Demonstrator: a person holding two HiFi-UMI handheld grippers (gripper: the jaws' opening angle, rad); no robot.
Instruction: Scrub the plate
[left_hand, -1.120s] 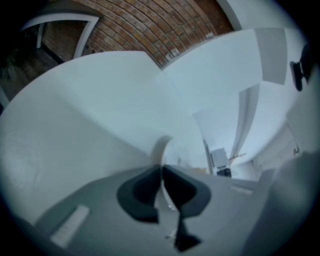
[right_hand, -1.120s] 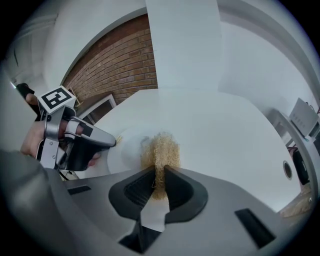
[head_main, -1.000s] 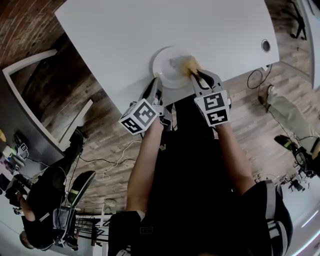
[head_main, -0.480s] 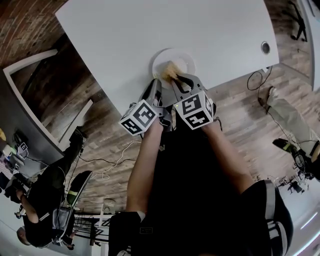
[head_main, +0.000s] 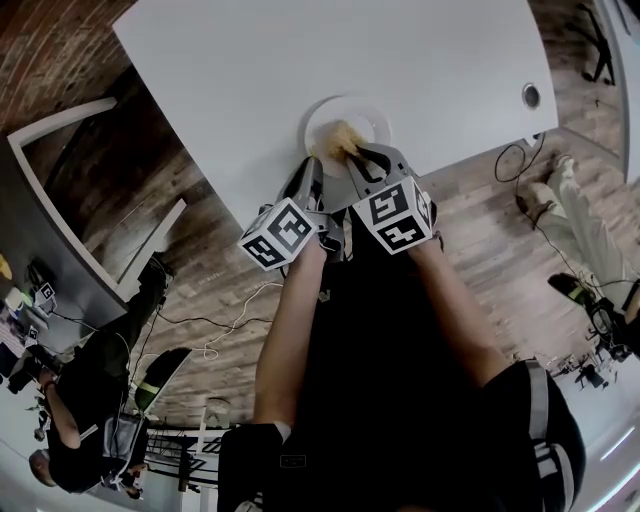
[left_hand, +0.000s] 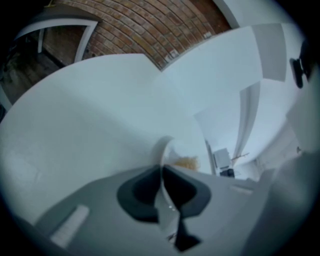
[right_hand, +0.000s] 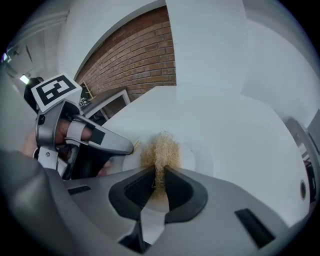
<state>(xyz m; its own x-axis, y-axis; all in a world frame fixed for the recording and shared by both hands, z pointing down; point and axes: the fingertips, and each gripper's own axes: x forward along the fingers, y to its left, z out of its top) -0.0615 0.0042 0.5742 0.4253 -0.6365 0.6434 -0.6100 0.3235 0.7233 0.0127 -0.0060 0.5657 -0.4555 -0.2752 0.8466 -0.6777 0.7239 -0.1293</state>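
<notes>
A white plate (head_main: 370, 122) lies near the front edge of the white table (head_main: 300, 70). My left gripper (head_main: 312, 160) is shut on the plate's near-left rim (left_hand: 161, 150), which passes edge-on between its jaws. My right gripper (head_main: 352, 152) is shut on a tan fibrous scrubber (right_hand: 161, 152), which rests on the plate's (right_hand: 197, 160) left half. In the head view the scrubber (head_main: 338, 135) shows just ahead of the right jaws. The left gripper (right_hand: 131, 146) appears at the left of the right gripper view, touching the plate's edge.
The table has a round grommet (head_main: 531, 93) at its far right. Beside it are wooden floor, cables (head_main: 510, 160) and a person's legs (head_main: 580, 225) to the right. Another person (head_main: 80, 400) sits at lower left. A brick wall (right_hand: 135, 55) stands behind the table.
My right gripper has swept the scrubber from the plate's right side over to its left side, then held about there. The left gripper has stayed clamped on the rim.
</notes>
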